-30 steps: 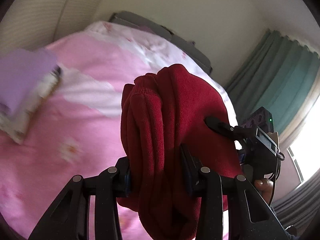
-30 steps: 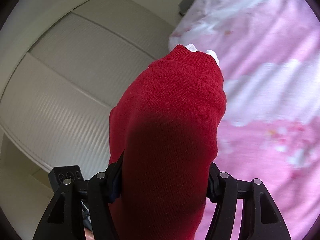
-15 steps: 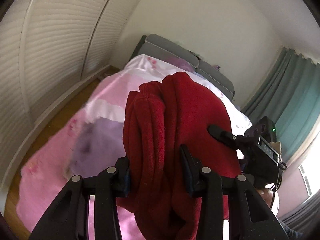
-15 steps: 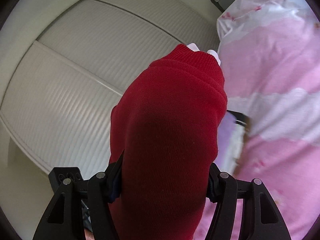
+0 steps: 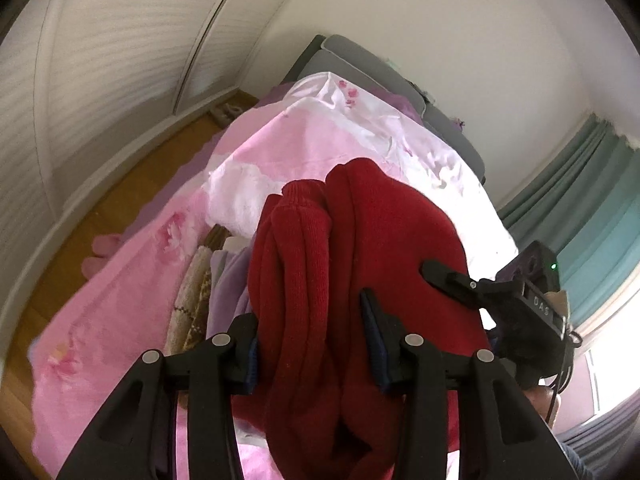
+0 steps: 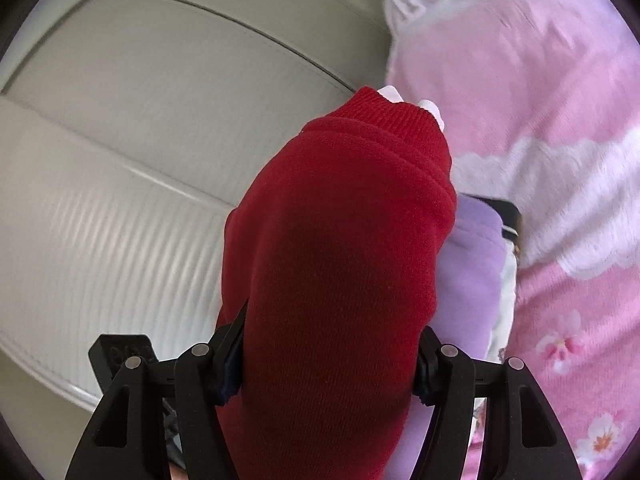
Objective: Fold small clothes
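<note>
Carrying the folded red sweater (image 5: 360, 280) pinched between the jaws of both your left gripper (image 5: 312, 344) and right gripper (image 6: 328, 364), you have the folding done and only the setting-down left, onto the purple pile (image 6: 472, 264) ahead on the pink bed (image 5: 132, 280) beside louvred wardrobe doors (image 6: 120, 160).
</note>
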{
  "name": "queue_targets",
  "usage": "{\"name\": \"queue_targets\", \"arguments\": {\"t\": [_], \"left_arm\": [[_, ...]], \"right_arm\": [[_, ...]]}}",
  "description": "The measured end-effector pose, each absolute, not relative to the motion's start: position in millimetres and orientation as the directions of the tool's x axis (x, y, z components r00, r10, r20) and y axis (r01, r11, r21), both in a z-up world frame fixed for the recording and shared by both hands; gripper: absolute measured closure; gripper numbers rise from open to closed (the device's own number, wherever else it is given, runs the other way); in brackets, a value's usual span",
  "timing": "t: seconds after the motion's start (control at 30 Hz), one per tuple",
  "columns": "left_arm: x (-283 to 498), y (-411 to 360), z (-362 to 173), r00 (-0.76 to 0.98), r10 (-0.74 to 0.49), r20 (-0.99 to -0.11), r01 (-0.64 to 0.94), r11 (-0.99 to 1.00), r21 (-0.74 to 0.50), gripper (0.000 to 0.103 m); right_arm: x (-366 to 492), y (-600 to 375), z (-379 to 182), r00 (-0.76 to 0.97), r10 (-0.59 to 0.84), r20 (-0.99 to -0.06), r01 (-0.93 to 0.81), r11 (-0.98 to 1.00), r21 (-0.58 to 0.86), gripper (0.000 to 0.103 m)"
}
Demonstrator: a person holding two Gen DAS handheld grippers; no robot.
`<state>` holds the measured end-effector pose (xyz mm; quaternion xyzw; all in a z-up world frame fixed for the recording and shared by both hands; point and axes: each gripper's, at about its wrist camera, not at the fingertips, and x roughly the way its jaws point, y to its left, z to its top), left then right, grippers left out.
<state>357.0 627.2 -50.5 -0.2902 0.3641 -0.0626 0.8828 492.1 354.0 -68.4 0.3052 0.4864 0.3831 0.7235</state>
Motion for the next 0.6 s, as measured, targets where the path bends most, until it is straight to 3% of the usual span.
{"name": "queue_targets", "arguments": {"t": [0.1, 0.23, 0.4, 0.6], "left_arm": [[358.5, 625.7, -59.7, 0.724, -0.320, -0.611, -0.109, 0.822, -0.559, 0.056], [355.6, 627.1, -55.9, 0.744, -0.297, -0.598, -0.116, 0.825, -0.553, 0.050], [349.0, 625.1, -37.8, 0.762, -0.239, -0.602, -0.138, 0.848, -0.512, 0.042], [330.2, 627.0, -7.2, 0.799, -0.178, -0.575, -0.150, 0.866, -0.477, 0.036]], "right_arm": [[492.4, 352.6, -71.0, 0.242, 0.837, -0.492, -0.270, 0.545, 0.794, 0.033], [488.7, 358.4, -69.8, 0.267, 0.800, -0.538, -0.291, 0.599, 0.746, 0.018], [489.5, 356.6, -32.9, 0.310, 0.736, -0.602, -0.370, 0.677, 0.637, 0.015], [483.7, 336.8, -1.4, 0.398, 0.694, -0.600, -0.456, 0.717, 0.527, 0.013]]}}
